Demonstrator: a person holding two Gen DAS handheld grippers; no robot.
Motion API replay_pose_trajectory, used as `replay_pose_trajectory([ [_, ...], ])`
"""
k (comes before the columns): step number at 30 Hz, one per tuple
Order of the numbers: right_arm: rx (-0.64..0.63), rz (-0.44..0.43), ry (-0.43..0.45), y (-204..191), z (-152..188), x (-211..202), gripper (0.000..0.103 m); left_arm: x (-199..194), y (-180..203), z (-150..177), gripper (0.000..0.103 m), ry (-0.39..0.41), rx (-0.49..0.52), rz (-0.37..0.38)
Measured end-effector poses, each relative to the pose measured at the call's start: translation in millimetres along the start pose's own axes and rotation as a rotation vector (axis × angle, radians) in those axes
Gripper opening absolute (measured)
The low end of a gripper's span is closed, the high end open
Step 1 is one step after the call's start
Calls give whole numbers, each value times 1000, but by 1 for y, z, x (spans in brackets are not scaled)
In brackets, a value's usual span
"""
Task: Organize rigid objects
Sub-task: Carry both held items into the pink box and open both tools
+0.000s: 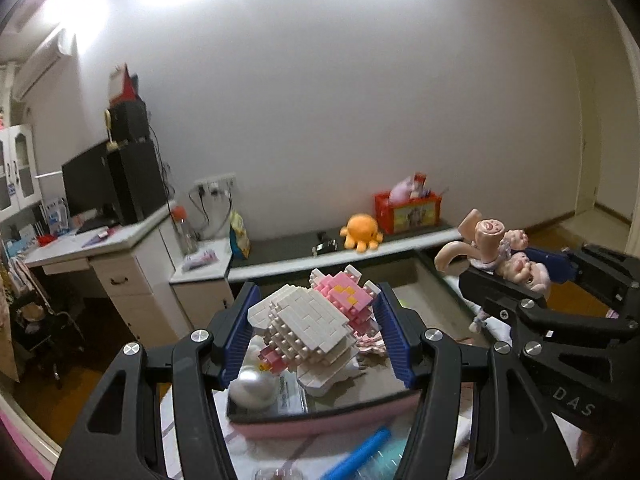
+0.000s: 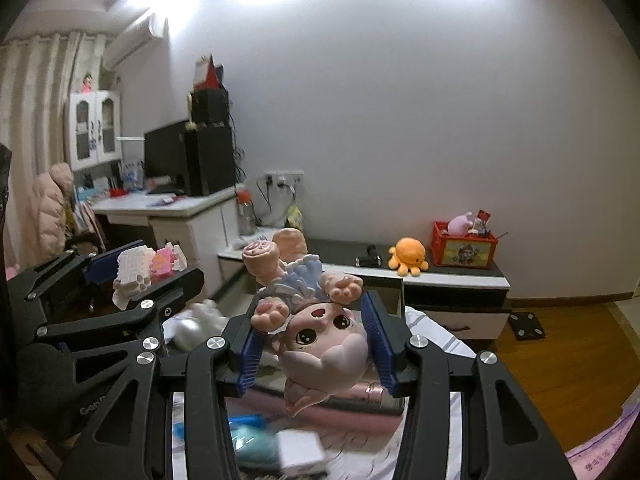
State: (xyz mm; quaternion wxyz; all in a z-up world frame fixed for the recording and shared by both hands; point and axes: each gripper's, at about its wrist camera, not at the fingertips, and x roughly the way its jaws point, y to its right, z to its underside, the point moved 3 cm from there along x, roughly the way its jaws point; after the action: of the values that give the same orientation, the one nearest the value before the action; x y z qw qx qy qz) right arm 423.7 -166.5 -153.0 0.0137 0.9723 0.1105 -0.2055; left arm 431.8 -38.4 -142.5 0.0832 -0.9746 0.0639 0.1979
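My left gripper (image 1: 316, 320) is shut on a white and pink brick-built figure (image 1: 308, 320), held in the air between its blue pads. The same figure (image 2: 148, 270) shows at the left of the right wrist view. My right gripper (image 2: 316, 340) is shut on a small doll (image 2: 316, 320) with a pinkish head, held upside down with its feet up. In the left wrist view that doll (image 1: 496, 252) hangs at the right. Both grippers hover over a pink-rimmed tray (image 1: 320, 420) on a bed.
In the tray lie a white egg-shaped item (image 1: 252, 388) and a small box. A blue pen (image 1: 356, 456) and a white cube (image 2: 300, 452) lie on the bedding in front. Behind stand a low cabinet (image 2: 456, 280) with an orange plush octopus (image 2: 408, 256) and a red box (image 2: 464, 244), and a desk (image 1: 100, 240) at left.
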Motion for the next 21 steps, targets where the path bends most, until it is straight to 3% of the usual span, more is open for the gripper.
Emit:
replay_pose_trajectory([
  [6, 7, 13, -143, 17, 19, 67, 48, 83, 8, 20, 60, -167, -11, 7],
  [15, -1, 66, -272, 30, 46, 114, 48, 130, 14, 37, 59, -248, 20, -16],
  [21, 25, 108, -265, 35, 47, 111, 49, 137, 6, 39, 75, -256, 17, -43],
])
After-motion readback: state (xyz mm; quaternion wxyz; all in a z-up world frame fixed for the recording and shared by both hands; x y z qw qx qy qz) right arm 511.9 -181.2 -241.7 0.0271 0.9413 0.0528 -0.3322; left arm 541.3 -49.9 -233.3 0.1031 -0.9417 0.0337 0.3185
